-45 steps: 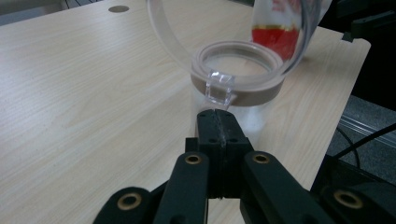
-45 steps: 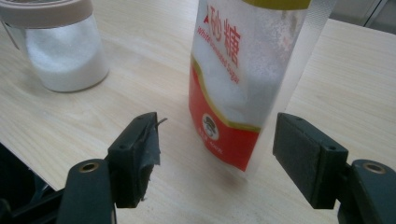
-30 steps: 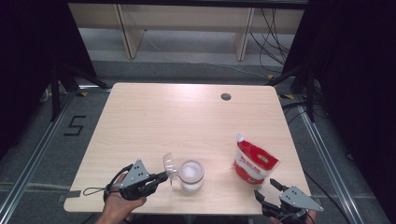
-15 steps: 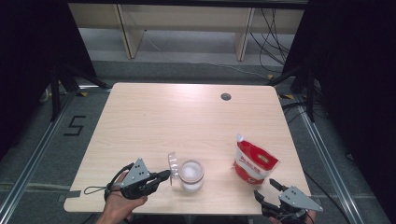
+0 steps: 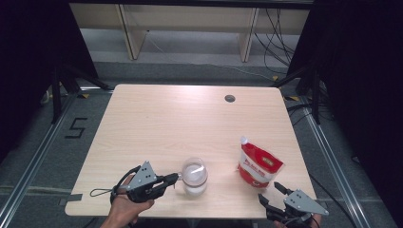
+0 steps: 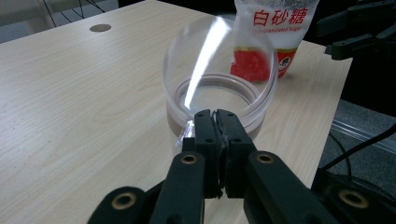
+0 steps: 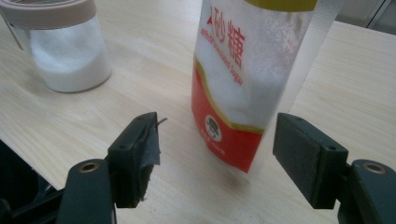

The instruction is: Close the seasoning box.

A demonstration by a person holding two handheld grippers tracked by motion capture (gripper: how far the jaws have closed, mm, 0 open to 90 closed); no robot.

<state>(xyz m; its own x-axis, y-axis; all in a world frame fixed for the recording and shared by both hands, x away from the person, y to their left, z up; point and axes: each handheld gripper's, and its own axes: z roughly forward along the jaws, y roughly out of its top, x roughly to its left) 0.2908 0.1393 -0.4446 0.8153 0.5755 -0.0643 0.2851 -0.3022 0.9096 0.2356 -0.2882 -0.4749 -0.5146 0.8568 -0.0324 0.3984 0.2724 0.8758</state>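
Note:
A clear jar [image 5: 195, 183] of white sugar stands near the table's front edge, and its body shows in the right gripper view [image 7: 70, 56]. Its clear hinged lid [image 6: 219, 51] stands tilted over the jar mouth. My left gripper [image 5: 177, 178] points at the jar's left side, tips [image 6: 215, 115] at the rim by the lid's hinge. Its jaws have just been opening a hair; they still look together with nothing visibly between them. A red-and-white sugar pouch [image 5: 259, 164] stands upright to the right. My right gripper [image 5: 269, 191] stands open just short of the pouch [image 7: 247, 70].
The light wood table [image 5: 166, 123] has a round cable hole [image 5: 230, 98] at the back right. Wooden shelving [image 5: 190, 19] and cables lie on the floor beyond it. Dark curtains hang on both sides.
The jar's lid has swung from lying open on the left side to standing tilted over the jar mouth. Both hands stayed where they were.

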